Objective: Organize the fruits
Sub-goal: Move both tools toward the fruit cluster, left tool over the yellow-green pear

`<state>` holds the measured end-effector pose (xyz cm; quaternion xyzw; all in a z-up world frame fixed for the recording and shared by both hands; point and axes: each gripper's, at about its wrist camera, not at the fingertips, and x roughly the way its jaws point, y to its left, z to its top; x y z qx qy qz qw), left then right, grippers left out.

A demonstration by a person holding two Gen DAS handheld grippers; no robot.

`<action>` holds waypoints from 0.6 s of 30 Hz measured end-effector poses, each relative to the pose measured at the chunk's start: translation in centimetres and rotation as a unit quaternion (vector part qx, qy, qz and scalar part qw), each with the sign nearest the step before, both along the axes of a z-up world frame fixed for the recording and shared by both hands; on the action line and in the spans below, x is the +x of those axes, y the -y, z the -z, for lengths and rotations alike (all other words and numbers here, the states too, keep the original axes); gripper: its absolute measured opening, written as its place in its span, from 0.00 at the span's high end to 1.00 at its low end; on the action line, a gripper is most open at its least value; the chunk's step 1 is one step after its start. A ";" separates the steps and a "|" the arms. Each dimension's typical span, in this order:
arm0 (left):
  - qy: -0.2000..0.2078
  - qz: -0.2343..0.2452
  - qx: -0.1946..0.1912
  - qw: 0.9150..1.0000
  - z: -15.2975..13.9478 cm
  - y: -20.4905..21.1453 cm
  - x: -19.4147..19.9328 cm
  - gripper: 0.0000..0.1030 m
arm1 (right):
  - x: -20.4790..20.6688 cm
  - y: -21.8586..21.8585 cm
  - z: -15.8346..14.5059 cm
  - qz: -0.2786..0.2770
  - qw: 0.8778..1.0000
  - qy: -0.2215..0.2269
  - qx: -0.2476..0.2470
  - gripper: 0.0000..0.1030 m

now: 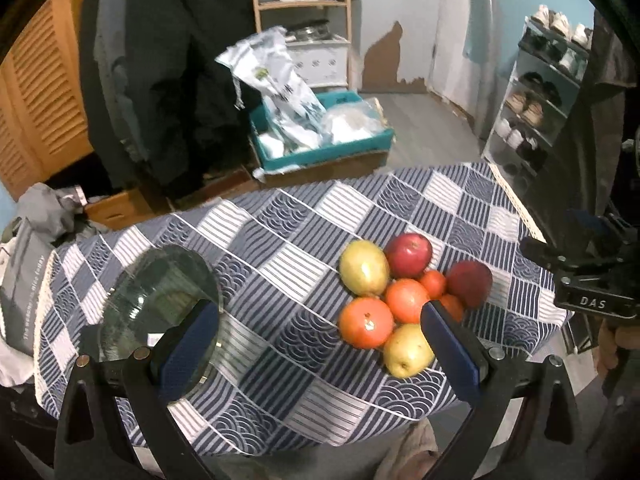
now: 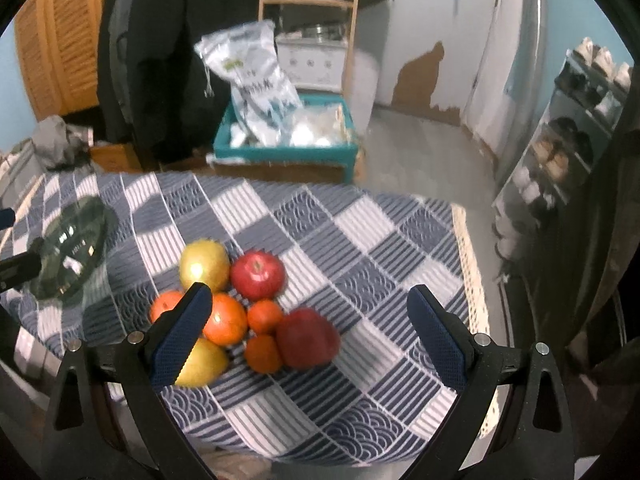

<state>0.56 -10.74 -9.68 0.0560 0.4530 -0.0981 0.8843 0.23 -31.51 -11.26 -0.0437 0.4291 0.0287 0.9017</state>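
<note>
Fruit cluster: two yellow-green pears (image 1: 364, 267), two red apples (image 1: 409, 254), several round oranges (image 1: 366, 322), heaped touching, lower right of left view, on the blue-and-white checked cloth of the desk (image 1: 280, 240). None sorted yet; all remains. Clear glass bowl (image 1: 160, 300), lower left, empty, well apart. Left claw (image 1: 320, 344) spread, holding nothing; right claw (image 2: 308, 340) spread, holding nothing. Nothing obstructs.
</note>
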 end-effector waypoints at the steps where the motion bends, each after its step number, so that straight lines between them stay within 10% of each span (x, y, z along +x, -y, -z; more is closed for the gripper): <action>1: -0.006 0.004 0.001 1.000 0.4 0.5 0.0 0.01 | 0.0 0.1 0.4 0.001 1.000 -0.004 0.000 0.06; 18: -0.080 0.036 0.012 0.996 6.3 5.1 0.9 0.01 | 0.1 2.3 5.8 0.016 0.996 -0.091 0.016 0.09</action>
